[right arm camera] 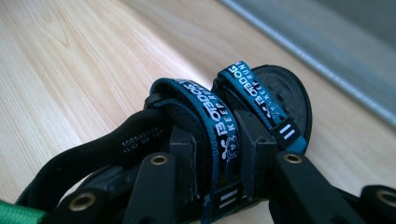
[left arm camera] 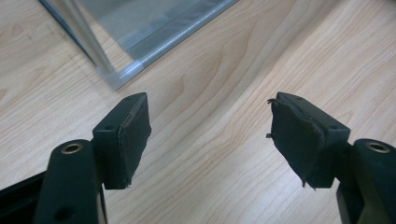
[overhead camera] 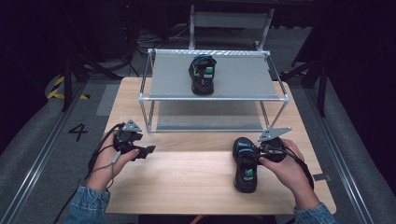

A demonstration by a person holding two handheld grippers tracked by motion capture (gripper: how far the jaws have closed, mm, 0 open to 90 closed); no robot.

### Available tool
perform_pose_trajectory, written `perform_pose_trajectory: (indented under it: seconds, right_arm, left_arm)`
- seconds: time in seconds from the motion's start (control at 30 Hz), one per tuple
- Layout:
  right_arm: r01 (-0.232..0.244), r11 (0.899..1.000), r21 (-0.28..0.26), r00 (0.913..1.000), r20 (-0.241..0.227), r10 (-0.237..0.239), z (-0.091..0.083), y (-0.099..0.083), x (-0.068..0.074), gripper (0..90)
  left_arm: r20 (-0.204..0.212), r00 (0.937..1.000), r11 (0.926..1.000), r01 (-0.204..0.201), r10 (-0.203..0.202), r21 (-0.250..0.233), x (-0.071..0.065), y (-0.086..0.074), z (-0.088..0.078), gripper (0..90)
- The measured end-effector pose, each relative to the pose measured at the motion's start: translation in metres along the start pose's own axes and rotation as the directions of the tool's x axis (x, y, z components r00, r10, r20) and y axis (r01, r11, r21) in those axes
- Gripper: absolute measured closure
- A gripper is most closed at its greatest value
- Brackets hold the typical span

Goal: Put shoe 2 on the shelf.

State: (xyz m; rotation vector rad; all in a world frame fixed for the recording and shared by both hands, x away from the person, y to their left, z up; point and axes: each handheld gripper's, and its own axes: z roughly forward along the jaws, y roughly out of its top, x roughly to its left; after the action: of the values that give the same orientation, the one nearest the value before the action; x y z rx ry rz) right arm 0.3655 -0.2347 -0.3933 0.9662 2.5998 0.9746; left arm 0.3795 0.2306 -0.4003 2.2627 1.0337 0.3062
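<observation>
Right claw (right arm camera: 219, 158) clenched on shoe strap (right arm camera: 224, 126); left claw (left arm camera: 210, 135) released. I judge next: lift to shelf (overhead camera: 173, 77) at 12 o'clock.

Floor (overhead camera: 51, 140): painted "4". Shoe (right arm camera: 196, 140) straps (right arm camera: 224, 126): "KEEP R…", brand lettering partly readable; tongue (right arm camera: 135, 140): small printed number, unclear.

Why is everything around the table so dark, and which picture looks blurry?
High view: light falls on the table and rack; the surroundings stay dim. Right gripper view: the strapped shoe is sharp, the background soft. Left gripper view: crisp wood grain.
</observation>
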Motion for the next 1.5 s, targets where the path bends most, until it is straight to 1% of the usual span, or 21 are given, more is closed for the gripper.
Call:
perform_pose_trajectory:
  seconds: [0.03, 0.13, 0.17, 0.2, 0.27, 0.3, 0.37, 0.43, 0.47, 0.53, 0.57, 0.63, 0.77, 0.93, 1.07, 1.13, 1.17, 1.2, 1.23, 1.33, 1.5]
  right_arm:
    - [0.007, 1.000, -0.009, 1.0000, 0.000, -0.007, -0.003, 0.003, 0.000, 70.6]
    - [0.012, 1.000, -0.029, 0.9999, -0.012, -0.012, -0.013, 0.013, -0.001, 70.6]
    - [0.015, 0.999, -0.035, 0.9998, -0.014, -0.015, -0.016, 0.017, -0.002, 70.6]
    - [0.019, 0.999, -0.040, 0.9997, -0.015, -0.019, -0.019, 0.020, -0.002, 70.5]
    - [0.029, 0.999, -0.041, 0.9995, -0.008, -0.029, -0.024, 0.027, -0.003, 70.4]
    - [0.033, 0.999, -0.041, 0.9994, -0.007, -0.033, -0.027, 0.030, -0.003, 70.4]
    - [0.035, 0.999, -0.040, 0.9994, -0.008, -0.035, -0.029, 0.032, -0.003, 70.4]
    - [0.045, 0.998, -0.044, 0.9989, -0.014, -0.046, -0.037, 0.044, -0.005, 70.3]
    - [0.045, 0.998, -0.044, 0.9989, -0.014, -0.046, -0.037, 0.044, -0.005, 70.3]
    - [0.042, 0.998, -0.056, 0.9987, -0.027, -0.044, -0.044, 0.053, -0.006, 70.2]
    - [0.042, 0.998, -0.056, 0.9987, -0.027, -0.044, -0.044, 0.053, -0.006, 70.2]
    - [0.040, 0.996, -0.074, 0.9979, -0.048, -0.044, -0.050, 0.062, -0.008, 70.2]
    - [0.041, 0.996, -0.082, 0.9970, -0.062, -0.046, -0.057, 0.070, -0.008, 70.2]
    - [0.048, 0.995, -0.091, 0.9962, -0.068, -0.055, -0.070, 0.087, -0.009, 70.2]
    - [0.037, 0.995, -0.098, 0.9952, -0.086, -0.046, -0.075, 0.095, -0.013, 70.2]
    - [0.034, 0.994, -0.103, 0.9946, -0.094, -0.044, -0.079, 0.102, -0.015, 70.2]
    - [0.035, 0.994, -0.107, 0.9944, -0.095, -0.046, -0.081, 0.105, -0.016, 70.2]
    - [0.037, 0.993, -0.110, 0.9949, -0.090, -0.047, -0.083, 0.107, -0.016, 70.2]
    - [0.040, 0.993, -0.115, 0.9950, -0.086, -0.050, -0.085, 0.110, -0.016, 70.1]
    - [0.049, 0.991, -0.122, 0.9951, -0.079, -0.059, -0.089, 0.114, -0.016, 70.2]
    - [0.047, 0.991, -0.126, 0.9948, -0.084, -0.058, -0.095, 0.127, -0.019, 70.2]
  left_arm:
    - [-0.009, 0.9999, 1.0000, -0.008, 0.008, 0.002, 0.002, -0.002, -0.001, 29.0]
    - [-0.021, 0.9998, 1.0000, 0.006, -0.006, 0.005, 0.007, -0.008, -0.004, 29.2]
    - [-0.019, 0.9996, 0.9997, 0.023, -0.023, 0.002, 0.008, -0.010, -0.004, 29.3]
    - [-0.019, 0.9995, 0.9997, 0.025, -0.025, 0.003, 0.009, -0.012, -0.005, 29.3]
    - [-0.022, 0.9992, 0.9994, 0.033, -0.033, 0.014, 0.011, -0.015, -0.006, 29.3]
    - [-0.025, 0.9987, 0.9990, 0.045, -0.045, 0.006, 0.011, -0.016, -0.005, 29.2]
    - [-0.018, 0.9987, 0.9988, 0.047, -0.047, 0.017, 0.013, -0.018, -0.006, 29.2]
    - [-0.022, 0.9985, 0.9985, 0.052, -0.051, 0.021, 0.014, -0.021, -0.006, 29.2]
    - [-0.023, 0.9982, 0.9981, 0.056, -0.056, 0.024, 0.014, -0.023, -0.006, 29.2]
    - [-0.024, 0.9973, 0.9973, 0.070, -0.069, 0.024, 0.015, -0.027, -0.007, 29.1]
    - [-0.024, 0.9973, 0.9973, 0.070, -0.069, 0.024, 0.015, -0.027, -0.007, 29.2]
    - [-0.027, 0.9970, 0.9970, 0.073, -0.072, 0.026, 0.017, -0.030, -0.008, 29.3]
    - [-0.034, 0.9954, 0.9957, 0.090, -0.089, 0.024, 0.019, -0.033, -0.006, 28.9]
    - [-0.025, 0.9954, 0.9950, 0.093, -0.093, 0.035, 0.022, -0.036, -0.006, 28.4]
    - [-0.023, 0.9947, 0.9942, 0.101, -0.100, 0.036, 0.024, -0.037, -0.005, 28.3]
    - [-0.014, 0.9938, 0.9929, 0.110, -0.110, 0.045, 0.026, -0.038, -0.004, 28.2]
    - [-0.007, 0.9921, 0.9913, 0.125, -0.125, 0.040, 0.026, -0.038, -0.004, 27.6]
    - [-0.007, 0.9921, 0.9913, 0.125, -0.125, 0.040, 0.026, -0.038, -0.004, 26.9]
    - [0.008, 0.9903, 0.9898, 0.138, -0.139, 0.035, 0.027, -0.038, -0.004, 26.8]
    - [0.012, 0.9883, 0.9881, 0.152, -0.152, 0.025, 0.028, -0.037, -0.005, 26.9]
    - [0.009, 0.9882, 0.9876, 0.153, -0.153, 0.038, 0.030, -0.038, -0.004, 25.4]
